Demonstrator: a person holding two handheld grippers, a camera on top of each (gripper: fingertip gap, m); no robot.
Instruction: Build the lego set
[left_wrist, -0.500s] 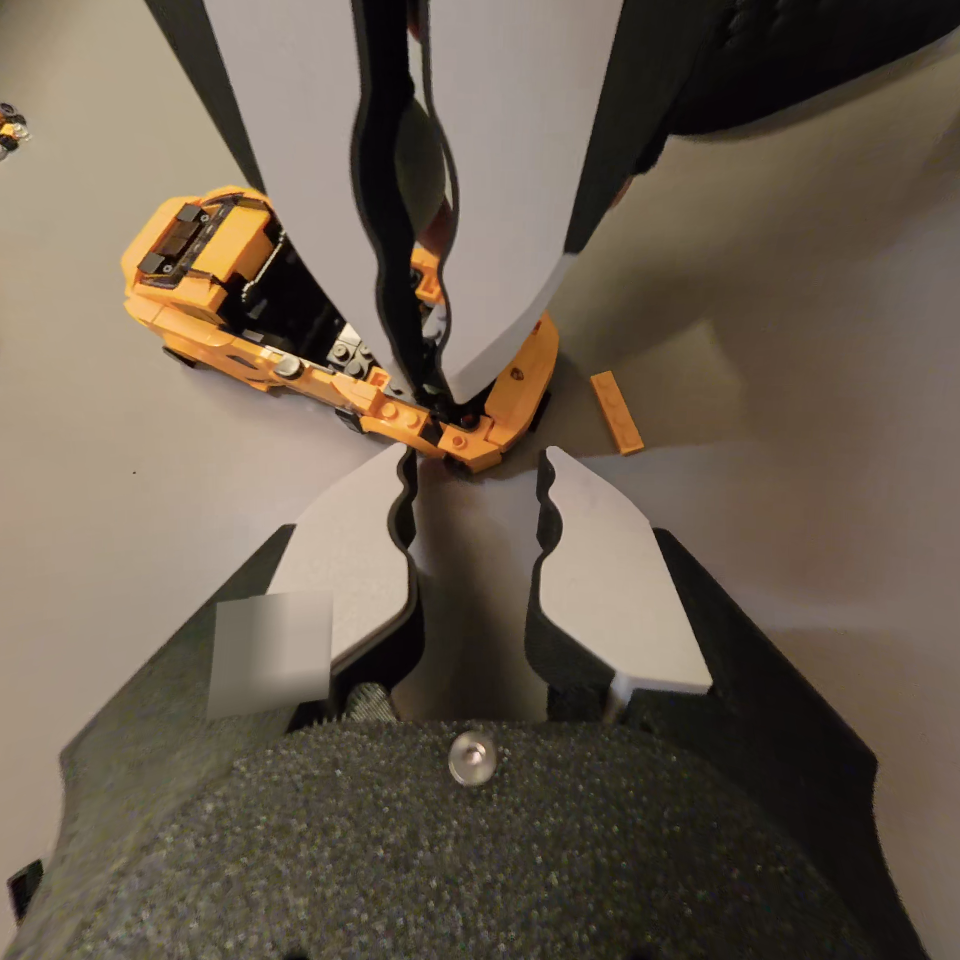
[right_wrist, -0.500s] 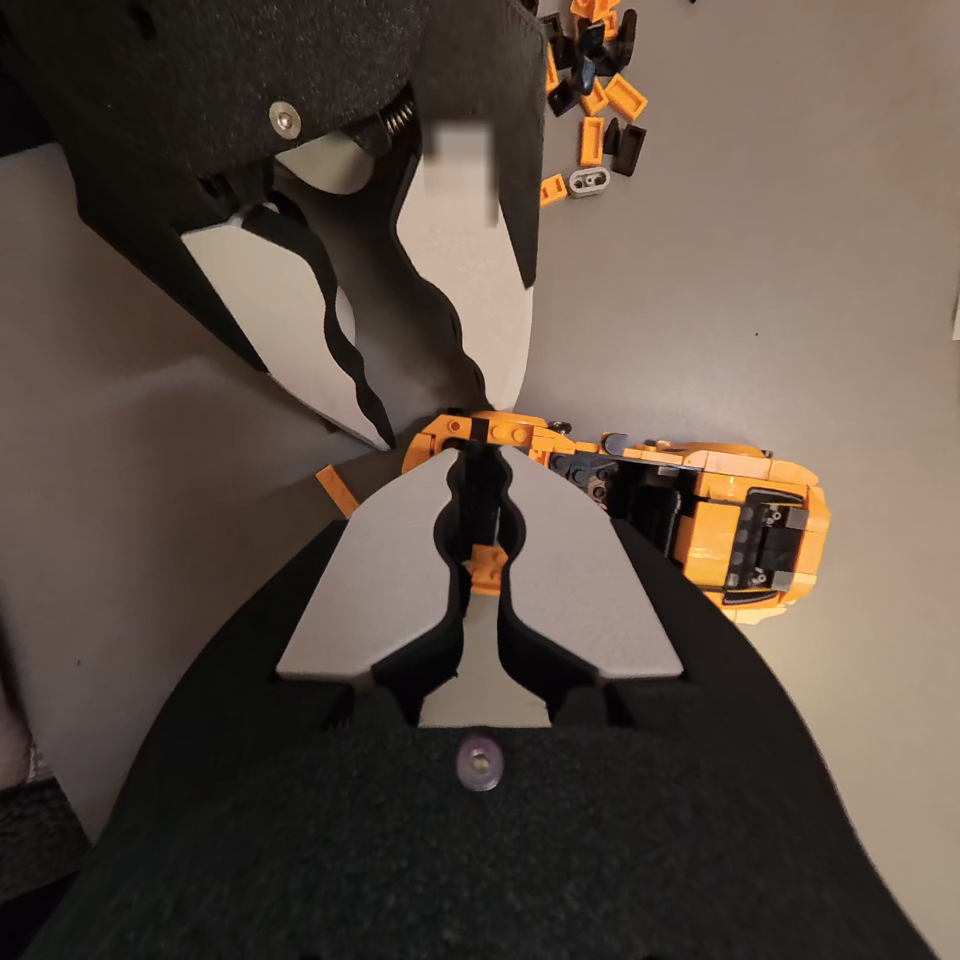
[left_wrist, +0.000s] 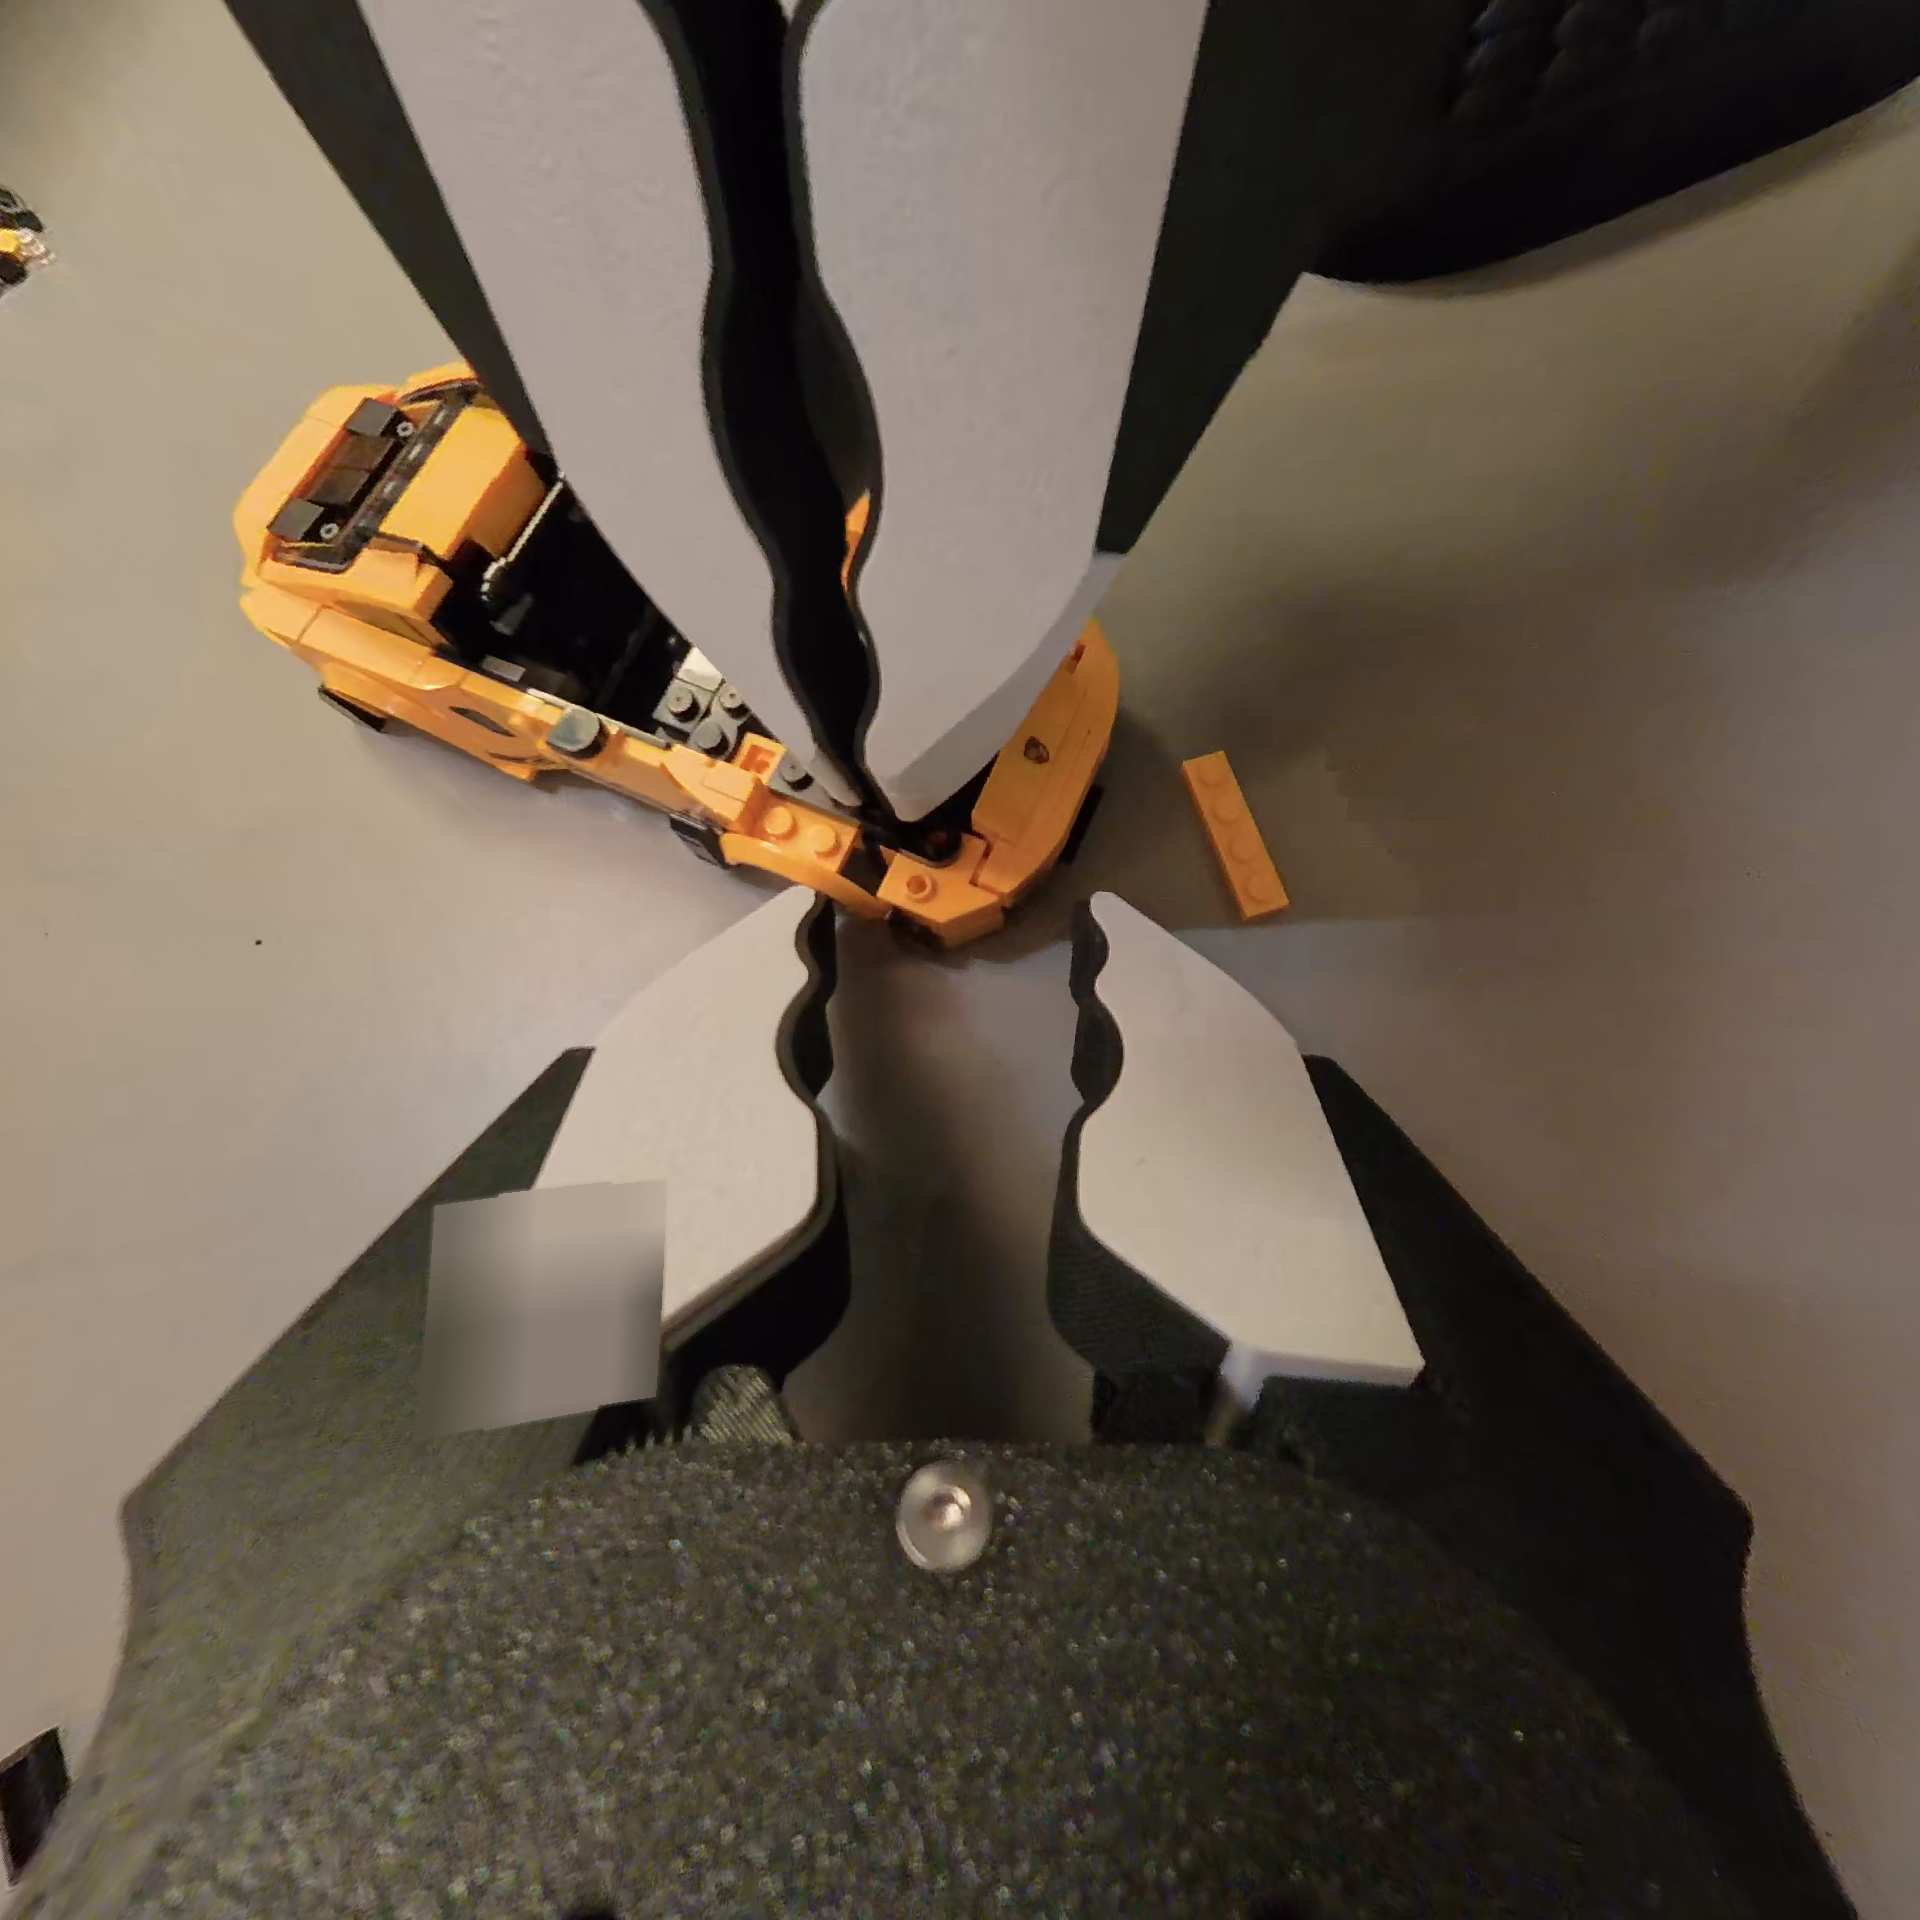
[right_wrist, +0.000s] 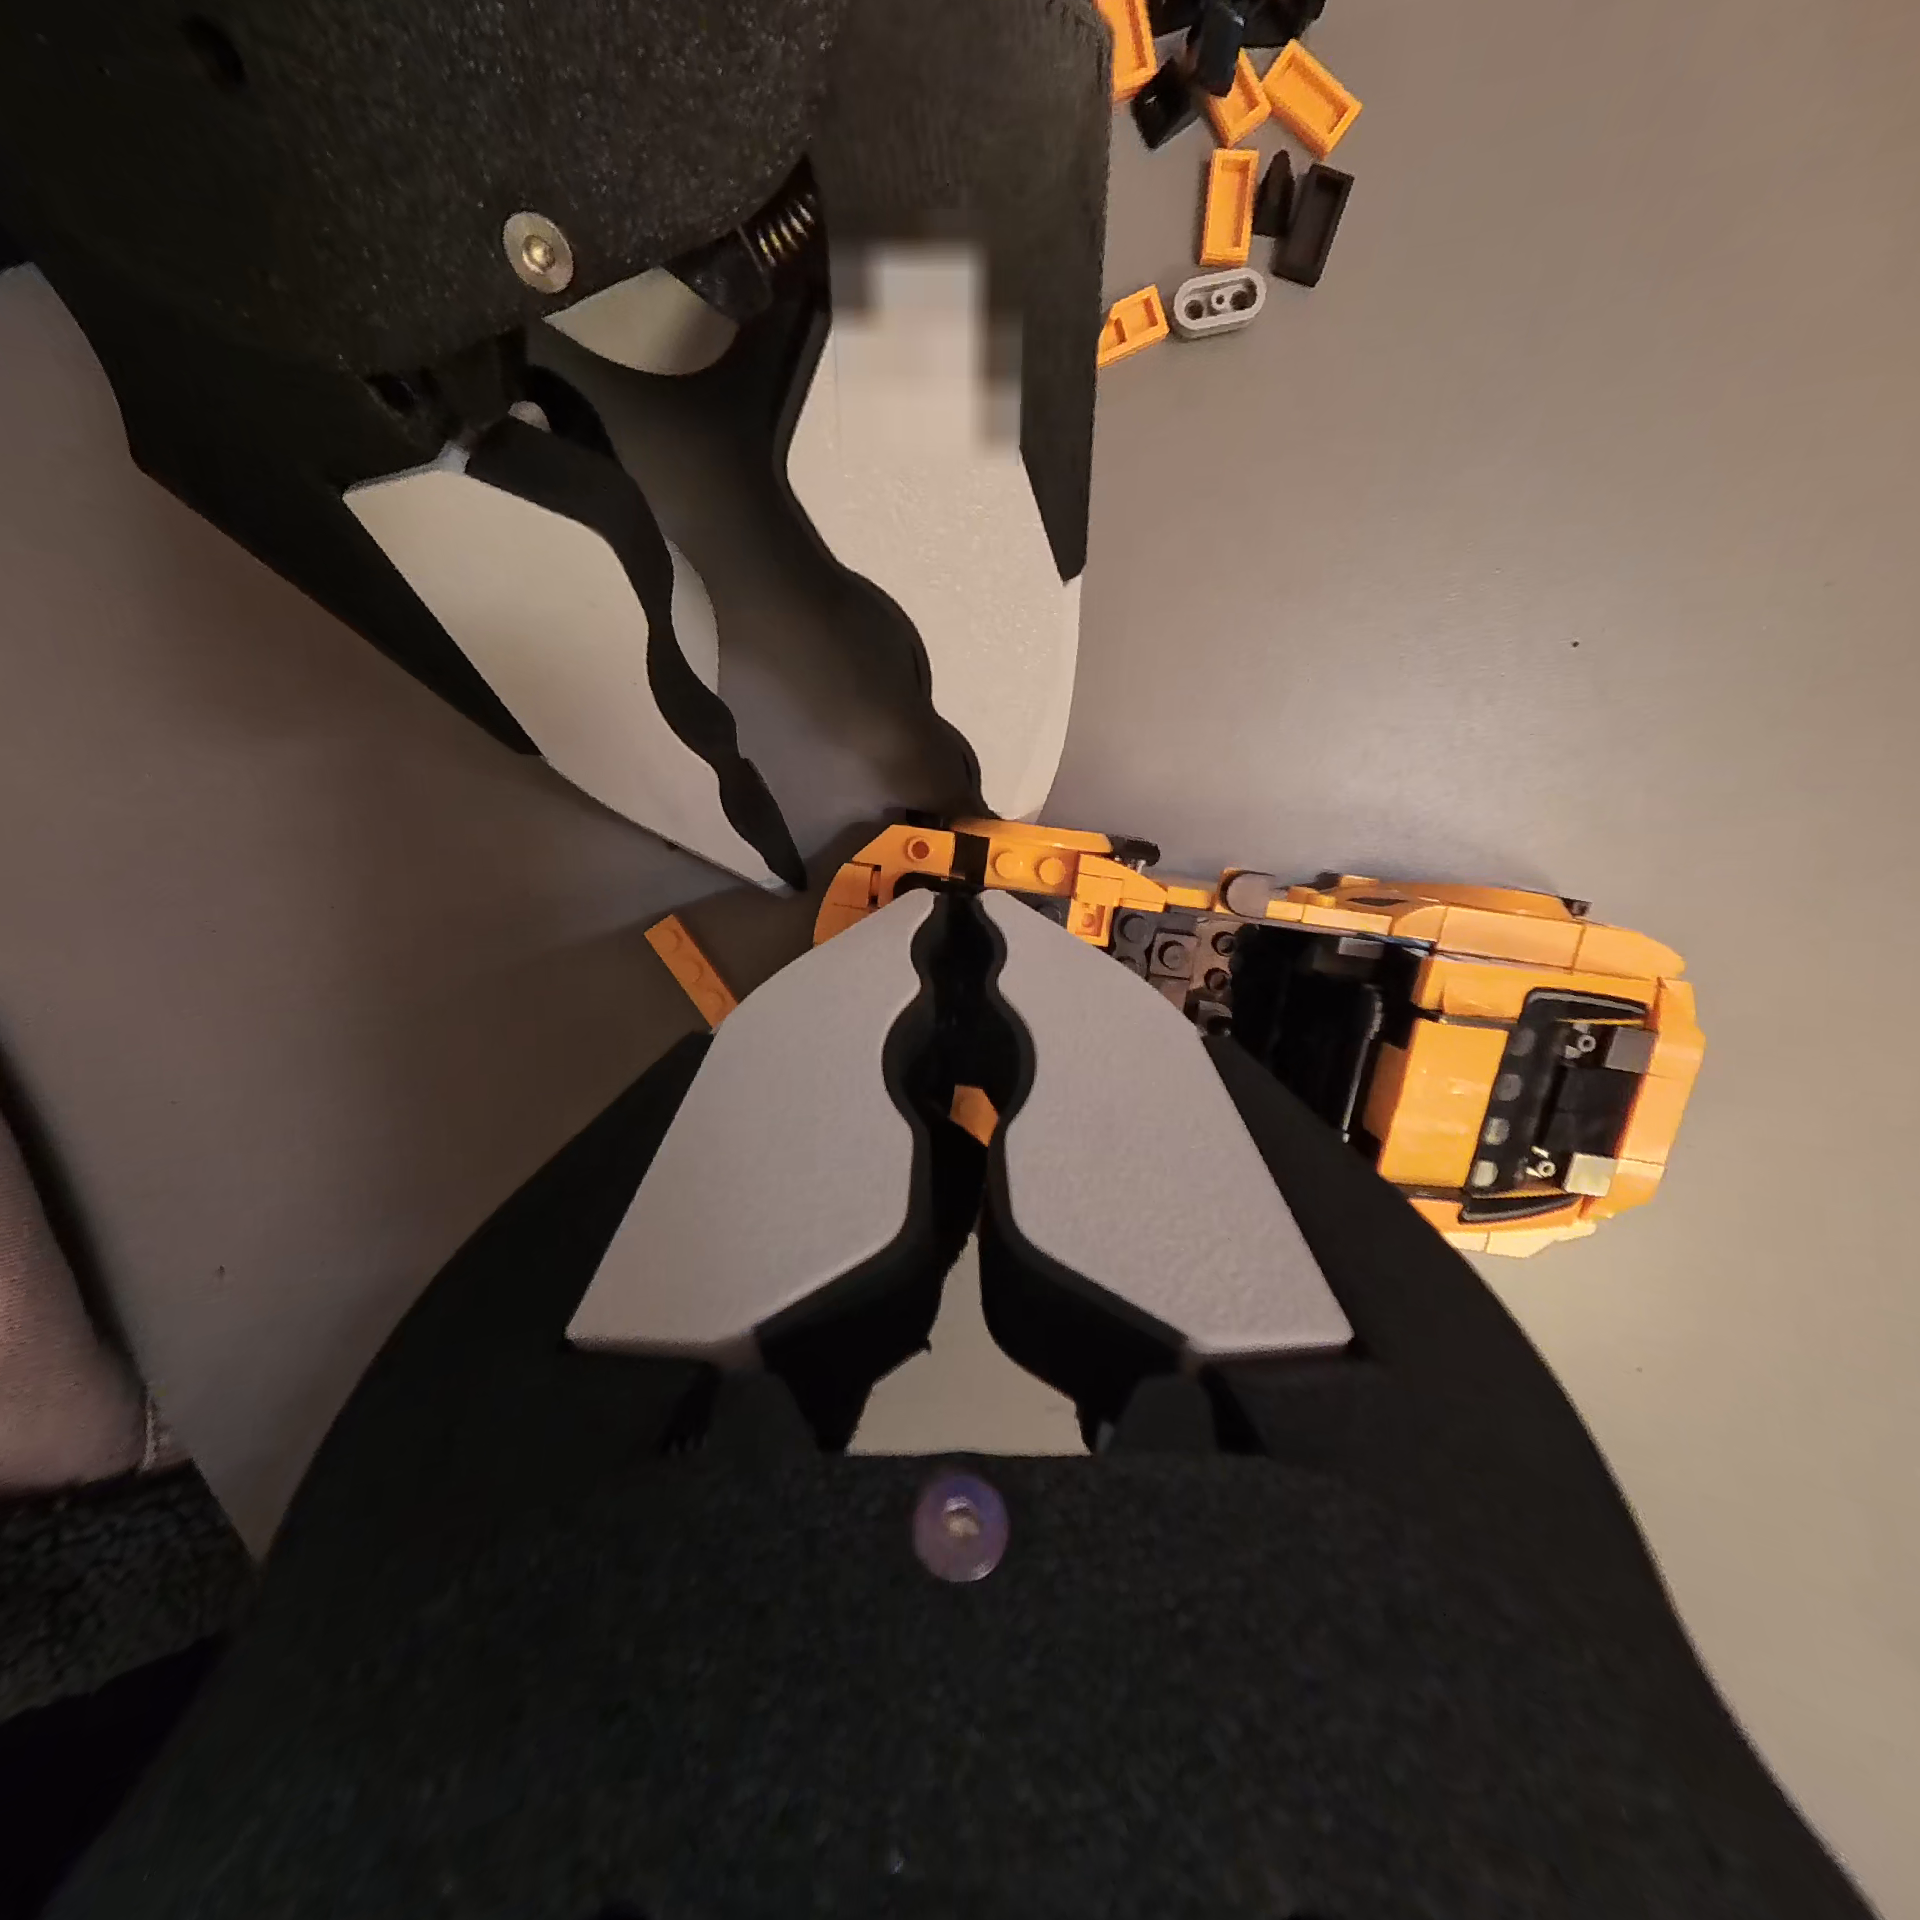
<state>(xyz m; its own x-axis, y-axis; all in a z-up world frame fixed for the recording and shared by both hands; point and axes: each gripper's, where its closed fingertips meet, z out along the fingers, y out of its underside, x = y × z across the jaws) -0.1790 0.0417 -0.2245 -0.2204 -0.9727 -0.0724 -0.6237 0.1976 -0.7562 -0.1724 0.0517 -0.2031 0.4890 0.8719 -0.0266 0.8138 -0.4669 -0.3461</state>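
Note:
An orange and black lego car (left_wrist: 416, 582) lies on the grey table and also shows in the right wrist view (right_wrist: 1455, 1049). My right gripper (right_wrist: 956, 902) is shut, and its tips press down on the black part at the car's front end. It comes from the top of the left wrist view (left_wrist: 868, 795). I cannot tell if a piece is between its tips. My left gripper (left_wrist: 956, 914) is open and empty, just in front of the car's front corner. It also shows in the right wrist view (right_wrist: 888, 842). A loose orange plate (left_wrist: 1236, 836) lies next to the car's nose.
Several loose orange, black and grey lego pieces (right_wrist: 1247, 135) lie in a pile at the top right of the right wrist view. The orange plate also shows there (right_wrist: 691, 966). A few small pieces (left_wrist: 16, 239) lie at the far left edge. Both grippers' tips are close together, under 4 cm apart.
My right gripper's fingers have drawn slightly closer together over the car's front. The left gripper and the car have barely moved.

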